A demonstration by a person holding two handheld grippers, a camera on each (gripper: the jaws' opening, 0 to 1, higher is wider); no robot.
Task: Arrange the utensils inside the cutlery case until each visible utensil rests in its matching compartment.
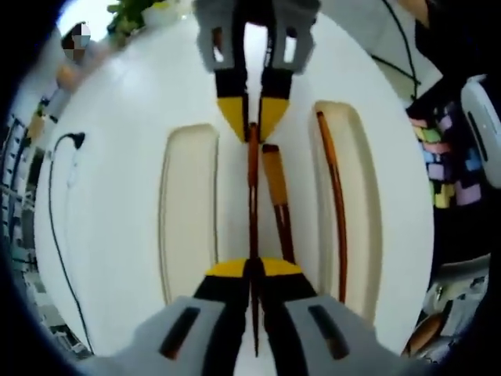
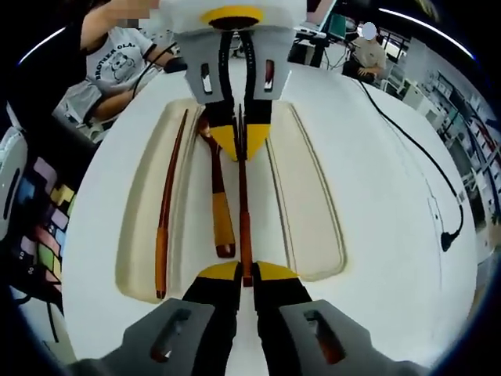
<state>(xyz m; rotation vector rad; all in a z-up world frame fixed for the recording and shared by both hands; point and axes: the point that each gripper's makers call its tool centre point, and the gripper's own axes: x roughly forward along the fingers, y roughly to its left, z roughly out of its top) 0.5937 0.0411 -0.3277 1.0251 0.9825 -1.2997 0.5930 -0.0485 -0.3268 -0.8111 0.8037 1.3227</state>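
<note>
A cream cutlery case (image 1: pixel 188 141) (image 2: pixel 313 258) lies on a white round table. A thin brown chopstick (image 1: pixel 253 196) (image 2: pixel 243 204) runs along the case's middle. My left gripper (image 1: pixel 252 270) (image 2: pixel 241 141) is shut on one end and my right gripper (image 2: pixel 244 274) (image 1: pixel 252 117) is shut on the other, facing each other. Beside the held chopstick, a wooden spoon with an orange handle (image 1: pixel 274 184) (image 2: pixel 220 211) lies in the middle compartment. A second chopstick (image 1: pixel 338 204) (image 2: pixel 164 211) rests in one outer compartment. The other outer compartment (image 1: pixel 188 235) (image 2: pixel 309 196) holds nothing.
A black cable (image 1: pixel 55 204) (image 2: pixel 427 172) trails over the table (image 1: pixel 109 157) on the empty compartment's side. People sit beyond the table edge (image 2: pixel 117 63) (image 2: pixel 368 51). A colourful patterned item (image 1: pixel 442 168) (image 2: pixel 39 227) lies off the table near the chopstick compartment.
</note>
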